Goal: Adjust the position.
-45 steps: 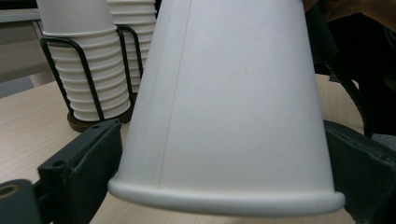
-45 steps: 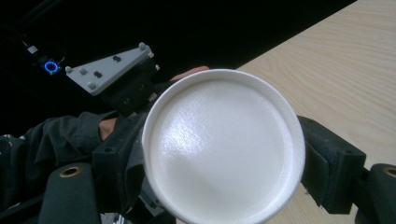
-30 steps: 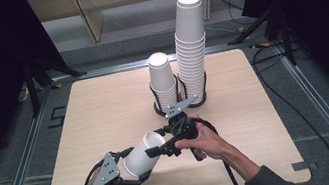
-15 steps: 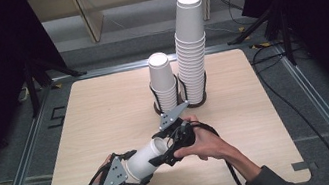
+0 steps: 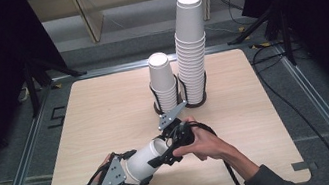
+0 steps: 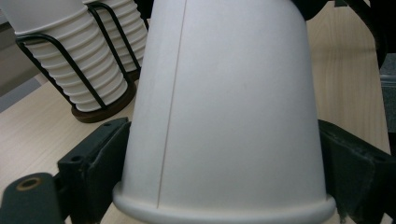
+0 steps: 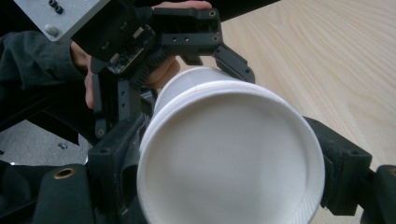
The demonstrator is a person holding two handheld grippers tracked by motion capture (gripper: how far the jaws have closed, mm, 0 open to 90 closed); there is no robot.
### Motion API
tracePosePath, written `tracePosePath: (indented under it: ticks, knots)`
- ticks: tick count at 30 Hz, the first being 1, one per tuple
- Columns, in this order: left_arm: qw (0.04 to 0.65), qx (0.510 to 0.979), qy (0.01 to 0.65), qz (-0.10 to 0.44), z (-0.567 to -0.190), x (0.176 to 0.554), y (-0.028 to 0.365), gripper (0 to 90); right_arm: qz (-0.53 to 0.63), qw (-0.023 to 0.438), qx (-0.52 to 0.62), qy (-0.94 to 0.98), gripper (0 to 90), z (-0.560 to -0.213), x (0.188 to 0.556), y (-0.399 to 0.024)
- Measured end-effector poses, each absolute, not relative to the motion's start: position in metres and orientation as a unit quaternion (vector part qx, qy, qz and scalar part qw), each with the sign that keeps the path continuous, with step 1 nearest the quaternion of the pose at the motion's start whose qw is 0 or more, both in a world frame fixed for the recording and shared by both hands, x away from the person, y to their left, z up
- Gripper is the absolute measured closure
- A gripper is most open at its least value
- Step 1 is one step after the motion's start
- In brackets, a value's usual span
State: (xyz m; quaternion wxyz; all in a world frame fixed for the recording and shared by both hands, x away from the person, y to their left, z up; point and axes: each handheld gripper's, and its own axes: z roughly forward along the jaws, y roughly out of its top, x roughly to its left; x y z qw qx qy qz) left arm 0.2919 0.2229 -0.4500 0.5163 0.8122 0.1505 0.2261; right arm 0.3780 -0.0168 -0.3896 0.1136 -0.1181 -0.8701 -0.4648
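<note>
A white paper cup [image 5: 146,160] lies tilted above the near part of the wooden surface [image 5: 105,112], spanning the gap between the left gripper [image 5: 127,172] and the right gripper [image 5: 169,150]. In the left gripper view the cup [image 6: 224,107] stands between the two black jaws, its rolled rim nearest the camera; the jaws have just been opening, and whether their pads press on the wall cannot be told. In the right gripper view the cup's open mouth [image 7: 229,163] faces the camera with a jaw close on each side of the rim; here too the frames do not settle whether the jaws grip it. The left gripper [image 7: 154,42] appears beyond, around the cup's far end. Two stacks of paper cups stand in black wire holders toward the far middle of the surface: a short stack [image 5: 163,80] and, touching its right side, a tall stack [image 5: 190,47]. Both stand well apart from the held cup. Bare wood extends to the left, the right and the far corners; the near edge lies just below the hands.
</note>
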Motion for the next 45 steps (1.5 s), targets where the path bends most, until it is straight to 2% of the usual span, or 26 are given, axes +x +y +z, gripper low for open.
tracePosePath:
  ticks: [6, 21, 27, 34, 45]
  knots:
    - [0.524, 0.807, 0.149, 0.225, -0.449, 0.292, 0.226, 6.8, -0.473, 0.119, -0.116, -0.865, 23.7, -0.388, 0.378, -0.019]
    - [0.642, 0.722, 0.192, 0.172, -0.446, 0.295, 0.236, 5.4, -0.541, 0.179, -0.135, -0.811, 24.2, -0.385, 0.390, -0.037]
    - [0.653, 0.710, 0.201, 0.168, -0.446, 0.295, 0.237, 4.7, -0.548, 0.197, -0.146, -0.800, 24.3, -0.385, 0.391, -0.040]
    - [0.663, 0.699, 0.208, 0.170, -0.446, 0.295, 0.235, 0.0, -0.569, 0.208, -0.146, -0.782, 24.4, -0.387, 0.395, -0.044]
    - [0.666, 0.698, 0.195, 0.175, -0.446, 0.292, 0.230, 0.0, -0.579, 0.217, -0.137, -0.774, 24.6, -0.384, 0.393, -0.043]
